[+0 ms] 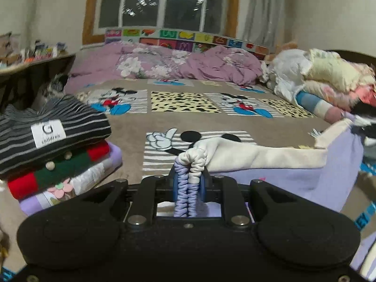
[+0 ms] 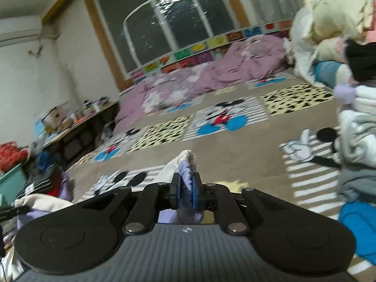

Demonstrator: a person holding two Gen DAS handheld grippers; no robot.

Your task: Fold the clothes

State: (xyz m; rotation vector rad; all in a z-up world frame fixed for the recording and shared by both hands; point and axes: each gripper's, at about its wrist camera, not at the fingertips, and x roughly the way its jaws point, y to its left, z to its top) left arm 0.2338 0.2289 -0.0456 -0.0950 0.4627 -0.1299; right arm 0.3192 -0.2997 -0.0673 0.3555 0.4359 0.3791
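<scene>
Two grippers, and I have both clamped on the same garment [image 1: 270, 162], a cream and lilac top. My left gripper [image 1: 189, 183] has its jaws narrow, the blue pads pressing a bunched, ribbed cuff or hem, lilac below and cream above, that stands up between them. From that pinch the cream fabric runs out toward 3 o'clock in the left wrist view, a long sleeve-like stretch lying roughly level, its long axis crosswise to the gripper, ending at the lilac body hanging at the right edge. It sits just above the cartoon-mouse bedspread [image 1: 188, 103]. My right gripper [image 2: 185, 193] is nearly closed, pads squeezing a thin fold of lilac cloth with cream [image 2: 181, 164] poking up at 12 o'clock. A stack of folded clothes [image 1: 54, 145] lies at 9 o'clock in the left view, an unfolded pile [image 1: 329, 80] at 2 o'clock.
</scene>
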